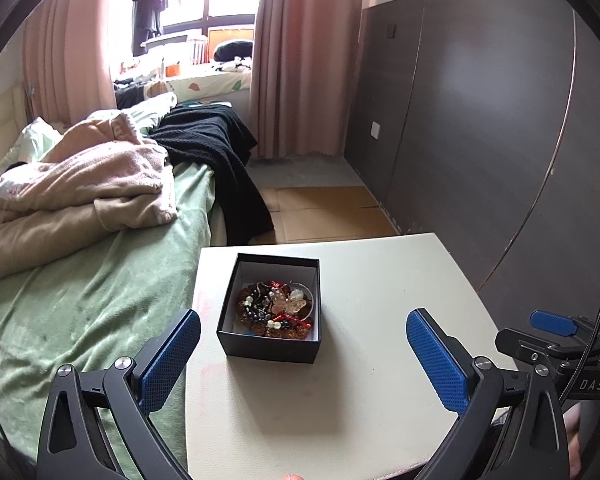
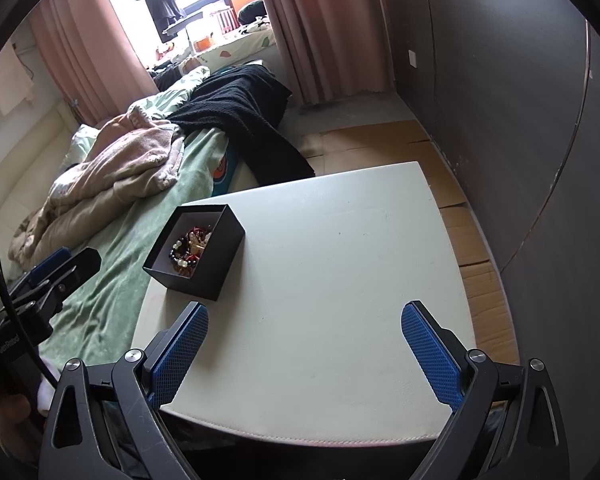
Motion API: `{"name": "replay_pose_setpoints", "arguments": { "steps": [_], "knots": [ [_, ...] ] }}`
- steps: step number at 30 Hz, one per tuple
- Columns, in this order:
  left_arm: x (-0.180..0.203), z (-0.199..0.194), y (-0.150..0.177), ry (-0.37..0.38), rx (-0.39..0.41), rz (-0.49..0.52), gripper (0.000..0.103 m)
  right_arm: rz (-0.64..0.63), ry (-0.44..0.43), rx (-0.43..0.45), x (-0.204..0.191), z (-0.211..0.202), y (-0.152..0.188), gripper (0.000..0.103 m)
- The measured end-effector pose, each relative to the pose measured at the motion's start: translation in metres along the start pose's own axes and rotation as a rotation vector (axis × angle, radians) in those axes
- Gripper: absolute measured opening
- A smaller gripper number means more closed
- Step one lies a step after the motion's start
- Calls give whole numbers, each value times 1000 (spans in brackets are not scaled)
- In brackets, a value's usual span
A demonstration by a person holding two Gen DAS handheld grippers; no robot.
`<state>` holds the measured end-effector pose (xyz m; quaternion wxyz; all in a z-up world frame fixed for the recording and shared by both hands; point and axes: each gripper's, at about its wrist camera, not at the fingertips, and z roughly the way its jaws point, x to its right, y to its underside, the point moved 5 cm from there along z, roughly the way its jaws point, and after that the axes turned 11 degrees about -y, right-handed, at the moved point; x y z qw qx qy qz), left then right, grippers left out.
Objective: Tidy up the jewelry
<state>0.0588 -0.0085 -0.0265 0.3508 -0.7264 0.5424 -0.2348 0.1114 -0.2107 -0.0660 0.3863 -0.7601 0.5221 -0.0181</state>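
A black open box (image 1: 269,346) with a white inside stands on the white table (image 1: 360,400). It holds a heap of jewelry (image 1: 276,308): bead bracelets, red pieces and a pale butterfly piece. My left gripper (image 1: 303,344) is open and empty, just in front of the box. In the right wrist view the box (image 2: 216,268) sits near the table's (image 2: 320,300) left edge with the jewelry (image 2: 190,250) inside. My right gripper (image 2: 304,340) is open and empty over the bare table, to the right of the box.
A bed with a green sheet (image 1: 80,300), beige blankets (image 1: 80,188) and a black throw (image 1: 216,148) lies left of the table. A dark panelled wall (image 1: 480,120) stands on the right. Cardboard (image 1: 324,212) covers the floor beyond. The right gripper shows at the left wrist view's right edge (image 1: 552,324).
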Motion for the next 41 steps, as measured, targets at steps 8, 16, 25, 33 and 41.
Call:
{"name": "replay_pose_setpoints", "arguments": {
  "steps": [8,16,25,33,41],
  "knots": [
    [2,-2,1,1,6,8,103,11,3,4,3,0,-1,98],
    [3,1,0,14,2,-20,103,11,2,8,4,-2,-1,98],
    [0,1,-1,2,6,-29,103,42,8,19,9,-2,-2,98],
    [-2,4,-1,-8,0,-25,103,58,17,23,12,-1,-3,98],
    [-4,7,1,-5,8,-25,103,74,18,21,14,3,-4,98]
  ]
}}
